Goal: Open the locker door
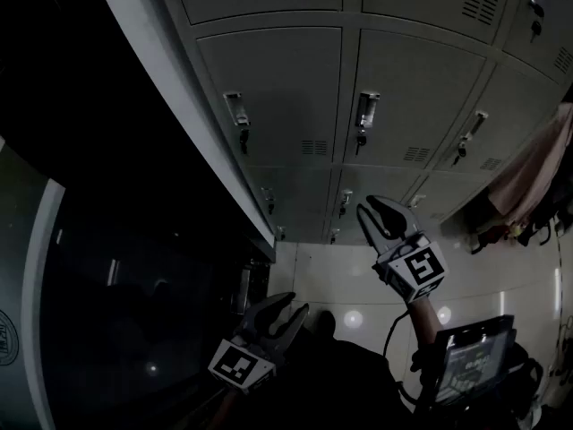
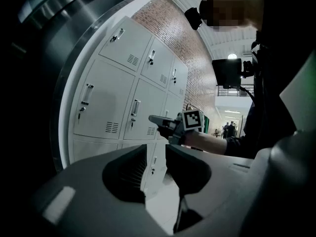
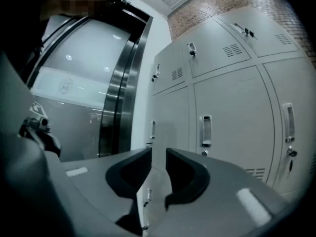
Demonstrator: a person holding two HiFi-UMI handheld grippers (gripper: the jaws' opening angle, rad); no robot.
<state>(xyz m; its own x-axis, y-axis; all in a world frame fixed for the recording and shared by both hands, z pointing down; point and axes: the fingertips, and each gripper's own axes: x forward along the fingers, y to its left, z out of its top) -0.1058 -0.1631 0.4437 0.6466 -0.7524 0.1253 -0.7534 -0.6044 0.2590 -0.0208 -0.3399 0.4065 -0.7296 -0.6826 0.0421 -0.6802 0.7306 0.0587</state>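
A bank of grey lockers [image 1: 407, 88] fills the head view, and every door in sight is shut. Each door has a recessed handle [image 1: 366, 110] with a keyed lock under it. My right gripper [image 1: 387, 215] is raised in front of the lower rows, clear of the doors, jaws slightly apart and empty. In the right gripper view a locker handle [image 3: 206, 131] lies just right of the right gripper [image 3: 158, 157]. My left gripper [image 1: 282, 316] hangs low near the lockers' left end, open and empty. The left gripper [image 2: 156, 152] view shows the lockers [image 2: 140, 107] and the right gripper [image 2: 160, 121] ahead.
A dark glass and steel wall [image 1: 134, 267] stands left of the lockers. Clothes [image 1: 528, 186] hang at the right. A device with a screen [image 1: 470, 356] sits at my lower right. Pale glossy floor [image 1: 349, 285] runs below the lockers. Far down the hall stand people [image 2: 229, 129].
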